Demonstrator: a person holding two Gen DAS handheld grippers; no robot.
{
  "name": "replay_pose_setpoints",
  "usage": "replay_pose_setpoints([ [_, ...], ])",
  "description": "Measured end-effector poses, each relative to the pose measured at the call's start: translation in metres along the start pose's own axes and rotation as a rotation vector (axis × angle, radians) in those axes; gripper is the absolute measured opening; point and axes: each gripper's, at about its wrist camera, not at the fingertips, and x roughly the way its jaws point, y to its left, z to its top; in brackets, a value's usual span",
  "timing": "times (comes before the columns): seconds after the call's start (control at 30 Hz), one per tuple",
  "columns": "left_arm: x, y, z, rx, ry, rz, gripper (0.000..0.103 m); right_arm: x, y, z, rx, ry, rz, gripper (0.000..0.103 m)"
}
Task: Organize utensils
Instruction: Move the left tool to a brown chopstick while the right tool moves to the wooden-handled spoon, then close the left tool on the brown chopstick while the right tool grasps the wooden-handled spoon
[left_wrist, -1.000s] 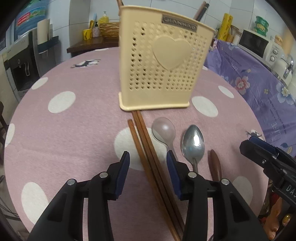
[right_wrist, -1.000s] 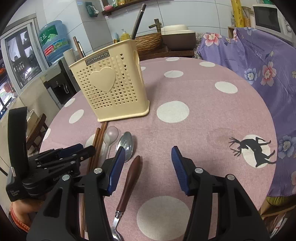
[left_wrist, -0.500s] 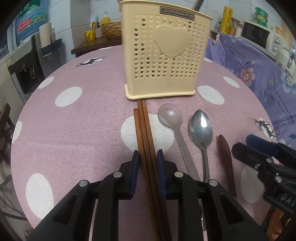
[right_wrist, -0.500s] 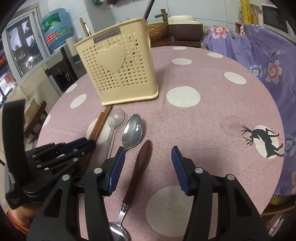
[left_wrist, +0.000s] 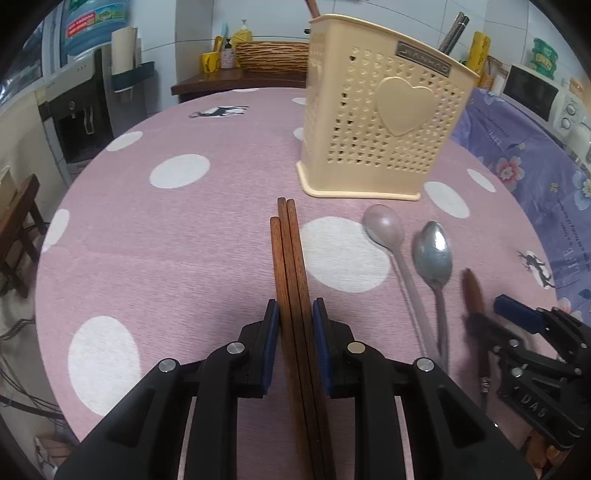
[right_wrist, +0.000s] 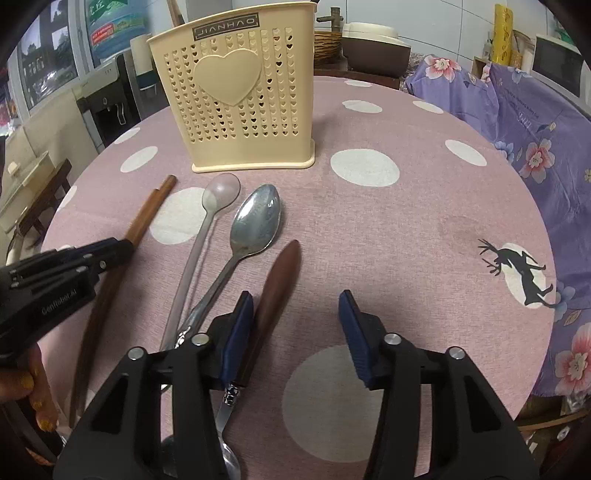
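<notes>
My left gripper (left_wrist: 295, 317) is shut on a bundle of brown wooden chopsticks (left_wrist: 288, 258), which point toward the cream perforated utensil holder (left_wrist: 384, 122) with a heart on its front. The chopsticks (right_wrist: 144, 221) and left gripper (right_wrist: 127, 249) also show in the right wrist view. A translucent plastic spoon (right_wrist: 218, 195), a metal spoon (right_wrist: 255, 221) and a brown-handled utensil (right_wrist: 280, 280) lie side by side before the holder (right_wrist: 236, 99). My right gripper (right_wrist: 295, 306) is open, its left finger beside the brown handle.
The round table (right_wrist: 424, 206) has a pink cloth with white dots and deer prints. The holder has some utensils standing in it (left_wrist: 452, 29). A purple floral cloth (right_wrist: 535, 110) lies to the right, a water dispenser (left_wrist: 85, 107) to the left.
My left gripper closed on the chopsticks and drew them back from the holder's base. My right gripper moved forward, its left finger now beside the brown handle.
</notes>
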Motion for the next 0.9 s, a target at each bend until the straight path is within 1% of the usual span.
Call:
replay_pose_setpoints([
  [0.07, 0.001, 0.007, 0.002, -0.018, -0.003, -0.001, 0.02, 0.002, -0.007, 0.003, 0.005, 0.001, -0.012, 0.034],
  [0.13, 0.002, 0.014, 0.004, -0.022, 0.0, -0.004, 0.021, 0.004, -0.017, 0.008, 0.028, 0.006, 0.001, 0.03],
  [0.2, 0.003, 0.016, 0.006, -0.022, 0.007, -0.015, 0.023, 0.006, -0.025, 0.014, 0.063, 0.018, 0.048, 0.03],
  [0.27, 0.003, 0.018, 0.007, -0.029, 0.015, -0.032, 0.038, 0.009, -0.027, 0.019, 0.078, 0.032, 0.063, 0.03],
  [0.3, 0.002, 0.019, 0.008, -0.039, 0.016, -0.034, 0.053, 0.01, -0.027, 0.02, 0.085, 0.036, 0.067, 0.03],
  [0.33, 0.0, 0.022, 0.009, -0.054, 0.003, -0.031, 0.055, 0.01, -0.025, 0.021, 0.087, 0.037, 0.066, 0.031],
  [0.4, 0.0, 0.026, 0.01, -0.062, -0.005, -0.013, 0.054, 0.011, -0.021, 0.021, 0.081, 0.037, 0.052, 0.031],
  [0.53, 0.004, 0.036, 0.011, -0.075, 0.012, 0.006, 0.04, 0.012, -0.011, 0.022, 0.075, 0.04, 0.059, 0.031],
  [0.57, 0.003, 0.036, 0.01, -0.069, 0.011, 0.014, 0.039, 0.012, -0.011, 0.022, 0.075, 0.041, 0.061, 0.031],
  [0.63, 0.003, 0.037, 0.011, -0.058, 0.013, 0.023, 0.037, 0.012, -0.008, 0.022, 0.075, 0.042, 0.058, 0.031],
  [0.83, 0.008, 0.027, 0.013, -0.01, 0.017, 0.061, 0.036, 0.012, 0.001, 0.023, 0.066, 0.047, 0.046, 0.031],
  [0.9, 0.011, 0.024, 0.013, 0.018, 0.014, 0.096, 0.036, 0.012, 0.005, 0.023, 0.051, 0.049, 0.03, 0.031],
])
